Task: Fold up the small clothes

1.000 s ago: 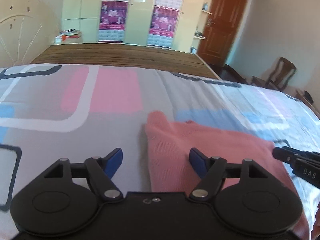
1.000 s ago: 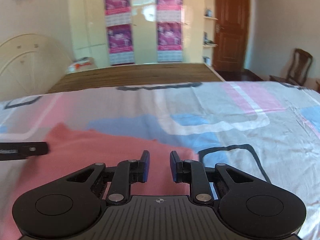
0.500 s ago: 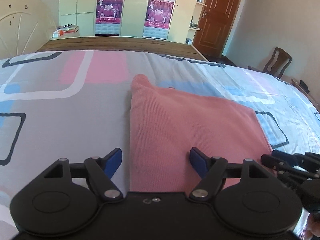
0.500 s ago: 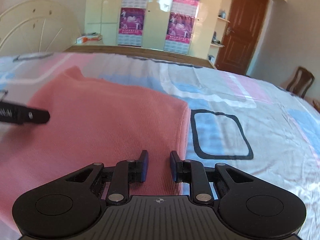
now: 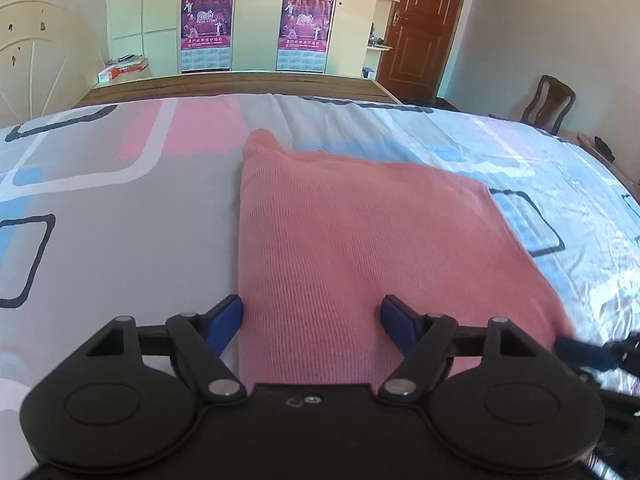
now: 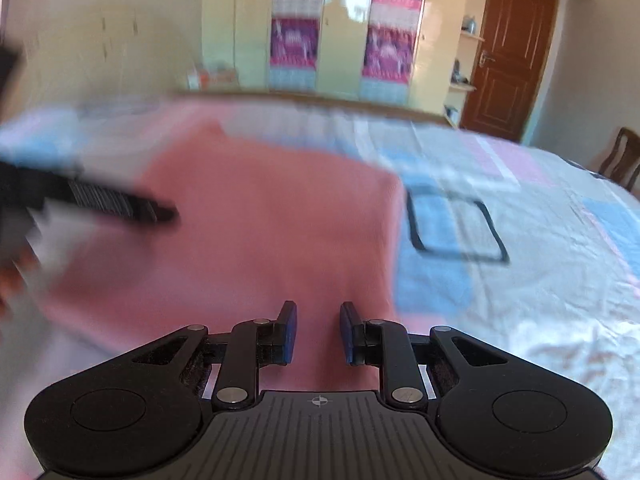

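Observation:
A pink knit garment (image 5: 360, 232) lies flat and folded on the patterned bedsheet (image 5: 120, 208). My left gripper (image 5: 312, 316) is open wide and empty, above the garment's near left edge. My right gripper (image 6: 318, 330) has its jaws a small gap apart with nothing between them, above the garment's (image 6: 260, 220) near right part. The right wrist view is blurred. The left gripper also shows as a dark bar at the left of the right wrist view (image 6: 104, 200). The right gripper's tip shows at the right edge of the left wrist view (image 5: 592, 352).
A wooden footboard (image 5: 240, 84) bounds the far side of the bed, with cream wardrobes and purple posters (image 5: 206, 28) behind it. A brown door (image 5: 420, 32) and a wooden chair (image 5: 550, 104) stand at the right. A cream headboard (image 5: 32, 64) is at the far left.
Both grippers have pulled back toward me and up, so more of the garment shows. The right gripper is moving fast. The jaws of both stand as before.

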Motion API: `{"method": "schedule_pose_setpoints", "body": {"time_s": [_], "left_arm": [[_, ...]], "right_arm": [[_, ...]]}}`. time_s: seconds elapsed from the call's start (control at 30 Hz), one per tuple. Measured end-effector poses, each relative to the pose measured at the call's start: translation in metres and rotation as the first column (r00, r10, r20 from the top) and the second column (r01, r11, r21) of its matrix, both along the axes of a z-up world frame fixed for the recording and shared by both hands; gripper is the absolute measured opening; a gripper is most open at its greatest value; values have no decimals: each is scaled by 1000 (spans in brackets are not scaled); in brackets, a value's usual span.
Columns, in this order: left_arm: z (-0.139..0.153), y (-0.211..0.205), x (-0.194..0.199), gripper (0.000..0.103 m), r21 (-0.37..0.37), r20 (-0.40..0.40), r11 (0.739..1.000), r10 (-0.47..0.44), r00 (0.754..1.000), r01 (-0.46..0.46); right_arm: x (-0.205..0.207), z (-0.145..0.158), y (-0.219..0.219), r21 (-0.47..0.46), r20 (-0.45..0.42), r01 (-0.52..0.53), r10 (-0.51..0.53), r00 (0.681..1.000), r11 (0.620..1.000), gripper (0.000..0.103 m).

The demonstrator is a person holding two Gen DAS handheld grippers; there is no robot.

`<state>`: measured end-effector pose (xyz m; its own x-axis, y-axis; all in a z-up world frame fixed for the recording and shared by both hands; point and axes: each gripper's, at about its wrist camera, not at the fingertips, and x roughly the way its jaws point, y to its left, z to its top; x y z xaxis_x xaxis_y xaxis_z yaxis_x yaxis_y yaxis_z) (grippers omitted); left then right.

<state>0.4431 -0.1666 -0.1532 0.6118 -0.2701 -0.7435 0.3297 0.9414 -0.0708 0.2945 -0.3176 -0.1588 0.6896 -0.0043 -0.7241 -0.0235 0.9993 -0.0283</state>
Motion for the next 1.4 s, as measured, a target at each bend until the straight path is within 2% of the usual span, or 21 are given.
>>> {"method": "schedule_pose_setpoints", "body": {"time_s": [0.03, 0.07, 0.17, 0.27, 0.4, 0.47, 0.6, 0.63, 0.73, 0.77, 0.87, 0.97, 1.07, 1.13, 1.27, 1.4], "left_arm": [[-1, 0, -3, 76, 1, -1, 1000, 0, 1000, 0], [-1, 1, -6, 76, 1, 0, 1000, 0, 1000, 0], [-4, 3, -15, 78, 5, -5, 1000, -7, 1000, 7], [-12, 7, -21, 80, -11, -35, 1000, -4, 999, 4], [-14, 11, -25, 81, -28, -48, 1000, -3, 999, 2], [-17, 9, -28, 82, -25, -61, 1000, -19, 998, 18], [-19, 7, -32, 83, -20, -59, 999, -40, 997, 39], [-17, 8, -30, 82, -29, -62, 999, -37, 997, 35], [-12, 13, -24, 82, -71, -92, 997, -12, 996, 5], [-10, 15, -21, 82, -79, -101, 997, -3, 995, -4], [-3, 16, -20, 82, -80, -90, 996, 18, 996, -25], [7, 15, -19, 82, -73, -38, 997, 13, 999, -16], [13, 11, -13, 82, -59, -3, 998, 3, 1000, -3], [13, 8, -5, 82, -59, -6, 998, 9, 1000, -9], [7, 5, 8, 82, -55, -23, 998, 16, 1000, -17], [2, 3, 13, 81, -54, -17, 998, 11, 1000, -12]], "right_arm": [[-2, -10, -2, -23, -20, 0, 0, 1000, 1000, 22], [-6, -14, -6, -15, -5, 1, -1, 1000, 1000, 22], [-7, -3, -5, 12, -7, 23, -23, 1000, 1000, 22], [-9, -13, -5, -4, -21, 22, -22, 1000, 1000, 22], [-13, -5, -13, 55, -7, 33, -33, 999, 998, 22], [-13, -13, -16, 20, -43, 46, -45, 998, 999, 22], [-17, -8, -34, 110, -60, 73, -66, 996, 991, 28], [-17, -2, -39, 148, -52, 84, -77, 996, 985, 31], [-17, 11, -49, 205, -28, 106, -102, 994, 973, 57], [-15, 14, -52, 207, -16, 109, -108, 994, 972, 59], [-7, 24, -54, 211, 10, 116, -121, 993, 971, 59], [-3, 35, -53, 224, 47, 114, -128, 991, 968, 59], [7, 42, -48, 194, 78, 90, -107, 991, 977, 59], [16, 42, -43, 169, 85, 81, -96, 992, 982, 59], [35, 35, -43, 215, 56, 86, -100, 993, 973, 59], [46, 34, -42, 212, 62, 74, -89, 994, 975, 59]]}}
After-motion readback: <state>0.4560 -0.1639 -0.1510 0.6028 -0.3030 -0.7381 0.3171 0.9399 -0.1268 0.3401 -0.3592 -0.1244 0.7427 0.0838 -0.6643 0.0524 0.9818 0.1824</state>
